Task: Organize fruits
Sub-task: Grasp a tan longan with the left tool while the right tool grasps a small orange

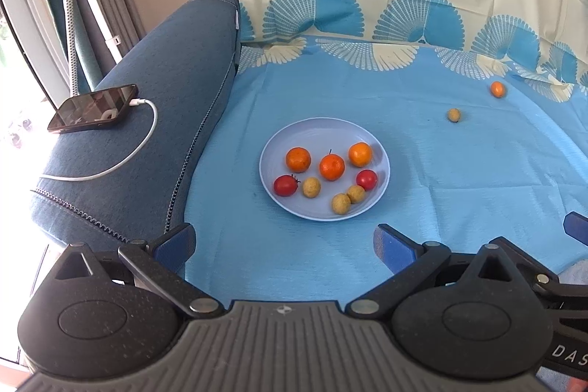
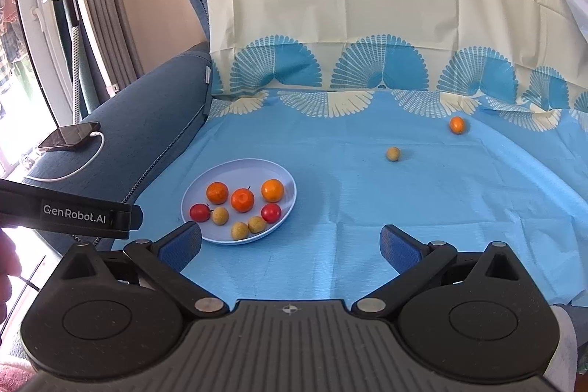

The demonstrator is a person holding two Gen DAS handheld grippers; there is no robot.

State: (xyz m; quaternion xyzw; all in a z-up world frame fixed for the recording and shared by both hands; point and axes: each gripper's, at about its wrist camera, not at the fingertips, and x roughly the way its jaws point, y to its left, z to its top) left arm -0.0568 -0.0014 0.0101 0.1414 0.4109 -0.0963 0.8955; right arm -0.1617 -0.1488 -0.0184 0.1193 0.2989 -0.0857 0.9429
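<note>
Far left, on the blue armrest: a phone on its white cable, no part of the job.

Next, the pale plate on the blue cloth, at twelve o'clock from the left tool; jaws spread wide, nothing between them. On the plate: three oranges, two red fruits, three small tan ones.

Further right, the right tool, also spread and empty, with the plate at about ten o'clock.

Rightmost, two strays well apart from the plate: a tan fruit at roughly one o'clock from the right tool, and beyond it a small orange, nearer two o'clock, close to the fan-patterned border. Both round, so no long axis to line up with.

Judged nearer to both strays: the right tool. Likely first pick: the tan fruit, then a carry back toward ten o'clock.
</note>
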